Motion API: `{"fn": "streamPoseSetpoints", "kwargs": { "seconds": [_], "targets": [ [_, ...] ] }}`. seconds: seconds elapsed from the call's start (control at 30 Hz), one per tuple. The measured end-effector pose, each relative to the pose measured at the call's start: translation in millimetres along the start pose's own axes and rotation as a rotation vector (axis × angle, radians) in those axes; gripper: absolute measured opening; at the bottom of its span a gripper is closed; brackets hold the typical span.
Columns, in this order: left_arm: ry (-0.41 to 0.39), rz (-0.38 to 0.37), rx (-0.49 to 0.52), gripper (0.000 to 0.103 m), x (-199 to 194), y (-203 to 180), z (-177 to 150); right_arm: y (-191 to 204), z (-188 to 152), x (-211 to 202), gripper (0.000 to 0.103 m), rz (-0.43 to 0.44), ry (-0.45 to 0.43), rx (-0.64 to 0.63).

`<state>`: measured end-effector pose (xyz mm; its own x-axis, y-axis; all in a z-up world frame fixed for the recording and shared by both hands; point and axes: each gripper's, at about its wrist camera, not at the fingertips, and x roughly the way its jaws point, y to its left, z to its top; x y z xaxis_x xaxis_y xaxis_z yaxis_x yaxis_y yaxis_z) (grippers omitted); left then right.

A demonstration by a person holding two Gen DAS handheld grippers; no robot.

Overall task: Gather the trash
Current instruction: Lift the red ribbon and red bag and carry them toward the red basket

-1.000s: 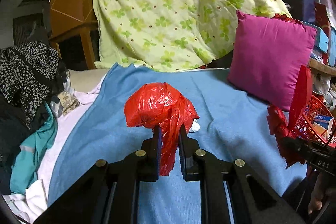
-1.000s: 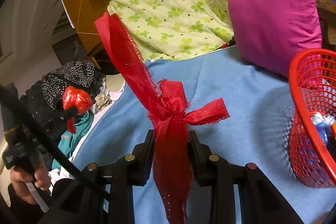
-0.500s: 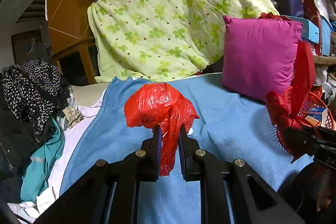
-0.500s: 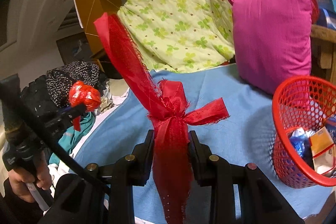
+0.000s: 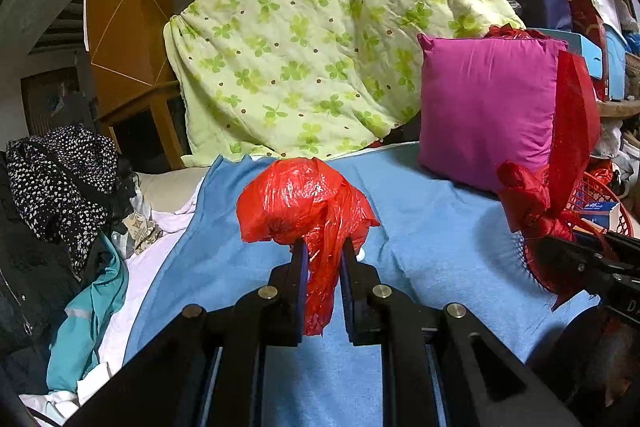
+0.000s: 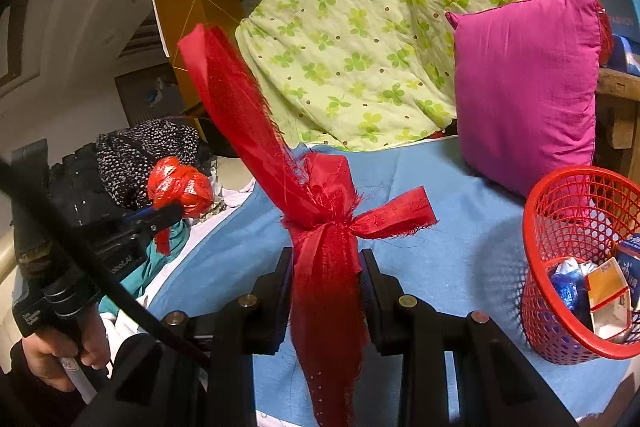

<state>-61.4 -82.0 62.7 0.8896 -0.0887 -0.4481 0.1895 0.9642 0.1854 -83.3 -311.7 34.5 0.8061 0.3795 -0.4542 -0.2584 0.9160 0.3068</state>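
Two pieces of trash are held above the blue blanket (image 5: 432, 227): one crumpled red plastic bag (image 5: 304, 199) pinched by its tail in the left gripper (image 5: 322, 259), and one knotted red ribbon (image 6: 324, 223) clamped in the right gripper (image 6: 325, 267). One red mesh basket (image 6: 560, 211), already holding scraps, stands to the right beside one magenta pillow (image 6: 528, 87).

Dim warm indoor light, seemingly from the front. Heavy fisheye bend and black vignette in corners. Glare specks on red plastic bag (image 5: 304, 203). Basket (image 6: 580, 267) throws a mesh shadow leftward. Background dark, mid-frame sharp, slight softness at edges.
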Motion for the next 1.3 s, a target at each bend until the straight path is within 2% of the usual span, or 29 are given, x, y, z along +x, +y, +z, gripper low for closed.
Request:
{"fn": "streamPoseSetpoints", "kwargs": {
  "seconds": [1.3],
  "targets": [
    [-0.021,-0.031,0.086,0.016,-13.7,-36.7,10.6,5.6,-7.1,-39.9,0.033,-0.04,-0.089,0.016]
  ]
}}
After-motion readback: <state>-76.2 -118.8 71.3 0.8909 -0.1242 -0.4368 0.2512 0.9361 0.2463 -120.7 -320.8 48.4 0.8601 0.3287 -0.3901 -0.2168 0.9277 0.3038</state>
